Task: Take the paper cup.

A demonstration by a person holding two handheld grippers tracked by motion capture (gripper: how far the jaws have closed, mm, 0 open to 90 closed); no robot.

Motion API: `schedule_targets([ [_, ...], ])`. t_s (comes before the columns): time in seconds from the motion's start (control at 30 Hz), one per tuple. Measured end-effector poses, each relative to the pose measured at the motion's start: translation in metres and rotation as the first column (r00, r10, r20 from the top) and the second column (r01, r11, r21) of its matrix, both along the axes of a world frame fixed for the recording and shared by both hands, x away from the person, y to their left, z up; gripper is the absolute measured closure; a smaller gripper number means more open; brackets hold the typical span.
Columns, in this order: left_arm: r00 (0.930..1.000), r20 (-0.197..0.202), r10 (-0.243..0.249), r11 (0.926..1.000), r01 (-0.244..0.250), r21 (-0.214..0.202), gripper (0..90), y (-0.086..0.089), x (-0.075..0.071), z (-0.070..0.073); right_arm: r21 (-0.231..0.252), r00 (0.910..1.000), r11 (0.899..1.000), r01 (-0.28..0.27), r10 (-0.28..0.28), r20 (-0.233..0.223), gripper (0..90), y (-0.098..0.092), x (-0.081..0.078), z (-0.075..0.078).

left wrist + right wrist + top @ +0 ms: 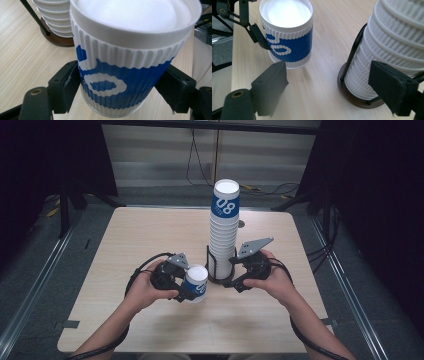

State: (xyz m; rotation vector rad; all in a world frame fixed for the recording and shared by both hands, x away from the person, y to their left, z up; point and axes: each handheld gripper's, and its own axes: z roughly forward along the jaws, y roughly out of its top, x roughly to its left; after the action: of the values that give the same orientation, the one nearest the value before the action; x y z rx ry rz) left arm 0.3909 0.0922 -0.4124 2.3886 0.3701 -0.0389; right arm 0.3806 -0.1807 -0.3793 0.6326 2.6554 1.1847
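- The left gripper (186, 287), held in the person's left hand (145, 291), pinches a single white ribbed paper cup with a blue band and white figures (195, 283); in the left gripper view its two black jaws press on opposite sides of the cup (120, 75), at the blue band.
- That cup stands upright, mouth up, near the front middle of the pale wooden table (150, 235). In the right gripper view its bottom edge (289, 37) looks slightly clear of the wood, with a shadow beneath it; whether it touches the table I cannot tell.
- Just beside the cup, to its right in the high view, rises a tall stack of nested white ribbed paper cups (223, 235); the topmost one bears the same blue band.
- The stack sits in a holder with a round dark-brown base and thin black upright rods (355, 97).
- The right gripper (239, 275), held in the right hand (275, 282), is at the foot of the stack. In the right gripper view its jaws stand spread wide, one in front of the lower cups (387, 57) and the other over bare table, pinching nothing.
- The single cup and the stack are apart.
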Motion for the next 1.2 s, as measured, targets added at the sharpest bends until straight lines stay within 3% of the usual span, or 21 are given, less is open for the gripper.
schedule_targets([
  [0.5, 0.9999, -0.015, 0.004, 0.9999, -0.004, 0.017, 23.2, 0.001, -0.004, -0.003, -0.021, 0.9995, 0.999, -0.026, 0.025, -0.018, 14.8, 0.003, -0.002, -0.007],
  [0.63, 0.9997, -0.019, -0.016, 0.9968, 0.017, 0.077, 23.2, -0.002, -0.004, -0.002, -0.035, 0.9986, 0.998, -0.047, 0.046, -0.027, 14.8, 0.004, 0.0, -0.009],
  [0.7, 0.9997, -0.025, -0.006, 0.9972, 0.008, 0.074, 23.2, -0.003, -0.004, -0.002, -0.048, 0.9977, 0.997, -0.061, 0.059, -0.034, 14.8, 0.005, 0.0, -0.01],
  [0.97, 0.9996, -0.011, -0.026, 0.9876, 0.027, 0.155, 23.2, -0.012, -0.005, -0.007, -0.059, 0.9928, 0.992, -0.112, 0.11, -0.049, 15.0, 0.011, 0.001, -0.015],
  [1.2, 0.9987, -0.007, -0.05, 0.9842, 0.05, 0.17, 23.2, -0.017, -0.006, -0.006, -0.048, 0.9898, 0.99, -0.134, 0.131, -0.055, 15.0, 0.017, -0.001, -0.016],
])
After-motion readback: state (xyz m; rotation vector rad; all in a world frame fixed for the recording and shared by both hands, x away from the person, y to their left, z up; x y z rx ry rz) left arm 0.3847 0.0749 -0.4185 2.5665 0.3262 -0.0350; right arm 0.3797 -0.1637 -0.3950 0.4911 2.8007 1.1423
